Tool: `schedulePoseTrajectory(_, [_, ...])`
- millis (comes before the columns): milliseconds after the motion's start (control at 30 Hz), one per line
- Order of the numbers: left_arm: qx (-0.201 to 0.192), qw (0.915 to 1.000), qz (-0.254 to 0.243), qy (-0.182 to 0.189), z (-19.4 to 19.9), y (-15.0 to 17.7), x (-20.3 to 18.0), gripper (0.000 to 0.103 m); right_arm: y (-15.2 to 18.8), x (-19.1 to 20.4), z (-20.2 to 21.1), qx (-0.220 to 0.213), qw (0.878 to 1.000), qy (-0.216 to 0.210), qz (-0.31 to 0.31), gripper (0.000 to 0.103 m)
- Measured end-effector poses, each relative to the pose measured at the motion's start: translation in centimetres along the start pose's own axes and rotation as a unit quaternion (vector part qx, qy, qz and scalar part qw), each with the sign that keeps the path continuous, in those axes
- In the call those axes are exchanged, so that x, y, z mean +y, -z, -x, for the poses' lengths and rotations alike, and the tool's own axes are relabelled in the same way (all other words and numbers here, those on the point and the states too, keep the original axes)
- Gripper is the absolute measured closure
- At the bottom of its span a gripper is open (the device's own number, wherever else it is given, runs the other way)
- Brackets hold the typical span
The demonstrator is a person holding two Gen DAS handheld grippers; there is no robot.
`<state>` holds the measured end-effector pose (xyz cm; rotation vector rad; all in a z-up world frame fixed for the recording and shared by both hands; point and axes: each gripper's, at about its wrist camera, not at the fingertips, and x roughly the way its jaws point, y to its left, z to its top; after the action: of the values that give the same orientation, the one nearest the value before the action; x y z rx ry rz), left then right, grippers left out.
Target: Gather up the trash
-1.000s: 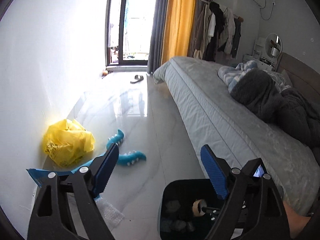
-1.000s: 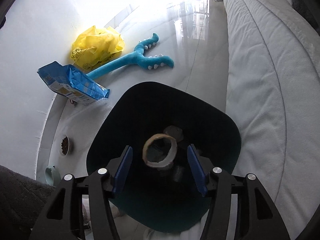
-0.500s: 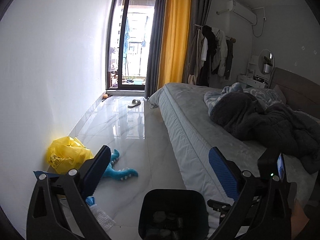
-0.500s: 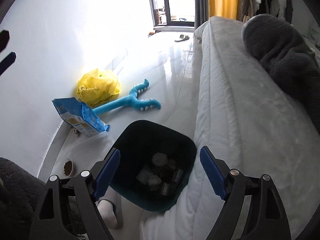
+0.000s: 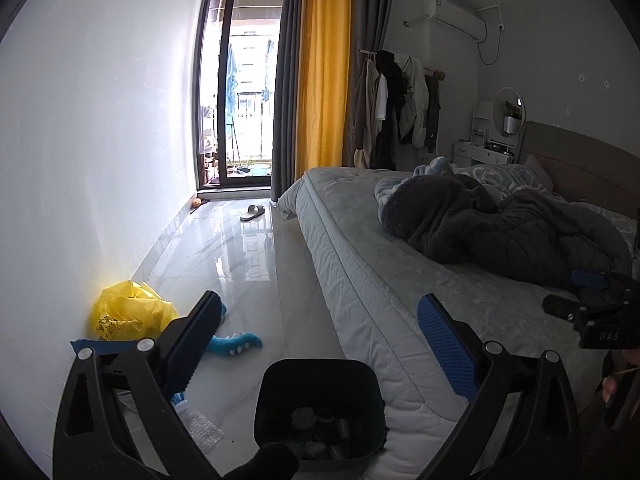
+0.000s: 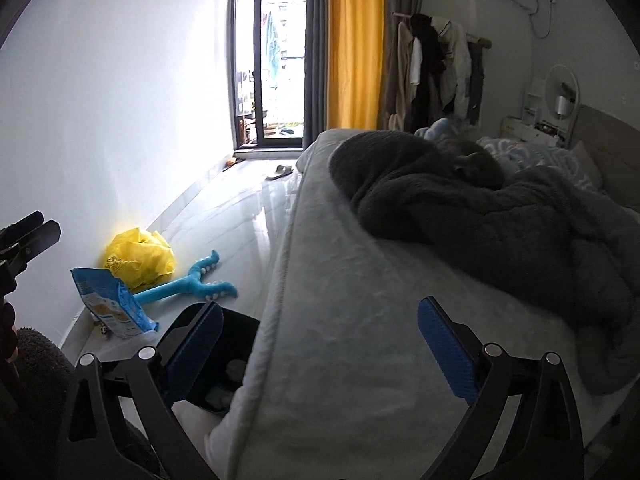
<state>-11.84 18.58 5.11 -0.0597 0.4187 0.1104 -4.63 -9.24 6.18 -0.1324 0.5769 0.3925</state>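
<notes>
With both the left gripper (image 5: 316, 340) and right gripper (image 6: 318, 344) spread and empty, we risk snagging the blue toy (image 6: 188, 284) beside the yellow bag (image 6: 140, 258) instead.

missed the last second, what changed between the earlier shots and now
The right gripper let go of the tape roll it held over the bin, opened wide and lifted away; it now faces across the bed. The left gripper also tilted up from the bin toward the room, open throughout. The yellow bag, blue snack bag and blue toy stayed put on the floor.
</notes>
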Motion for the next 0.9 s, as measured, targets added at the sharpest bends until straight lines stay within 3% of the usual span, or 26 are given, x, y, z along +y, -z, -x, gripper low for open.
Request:
schedulePoseTrajectory(267, [-0.008,0.9992,-0.040,0.000,1.3,0.7,-2.2,0.003,2.8,-4.7,6.8,-0.043,0.997,0.051,-0.047,0.003])
schedulePoseTrajectory(500, [0.007,0.9987,-0.050,0.001,1.7,2.2,-3.4,0.003,4.7,-6.6,11.7,-0.078,0.993,0.067,-0.064,0.003])
schedulePoseTrajectory(900, [0.002,0.9962,-0.087,-0.003,2.0,4.0,-5.5,0.003,7.7,-8.4,13.1,-0.088,0.990,0.048,-0.101,0.003])
